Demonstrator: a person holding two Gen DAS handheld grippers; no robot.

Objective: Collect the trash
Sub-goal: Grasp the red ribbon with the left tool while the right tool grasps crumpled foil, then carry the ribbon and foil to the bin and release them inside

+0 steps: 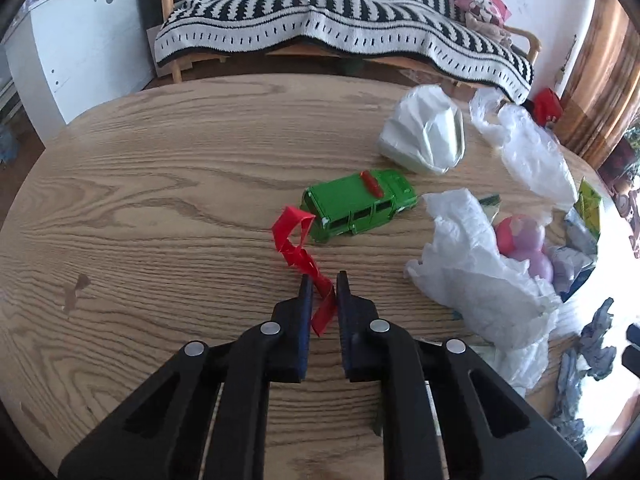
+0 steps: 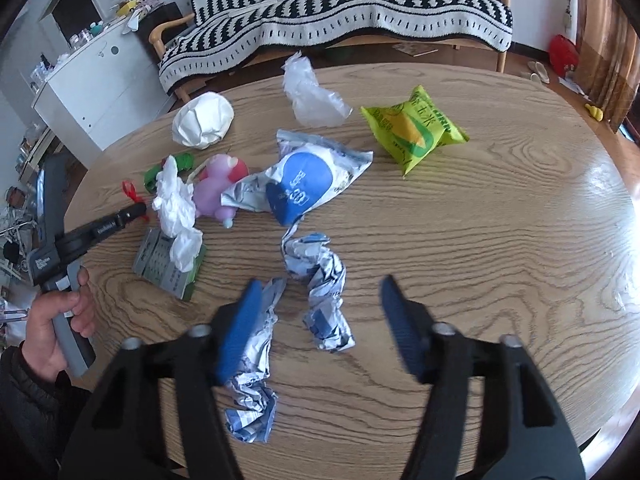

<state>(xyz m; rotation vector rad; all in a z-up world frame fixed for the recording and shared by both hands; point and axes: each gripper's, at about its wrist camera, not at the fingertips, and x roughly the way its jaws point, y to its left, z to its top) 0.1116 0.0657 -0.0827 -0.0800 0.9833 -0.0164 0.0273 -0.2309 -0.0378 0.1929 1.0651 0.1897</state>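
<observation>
My left claw (image 1: 323, 280) pinches the red ribbon scrap (image 1: 298, 246) lying on the wooden table (image 1: 160, 184) beside a green toy van (image 1: 358, 206); gripped by one thin end, it may slip free when lifted.

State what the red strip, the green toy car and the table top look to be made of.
Red strip: thin glossy plastic film or tape, judging by its sharp folds and sheen.
Green toy car: painted metal or hard plastic; shiny, rigid, chipped edges.
Table top: wood or wood-grain laminate; matte with visible grain.
</observation>
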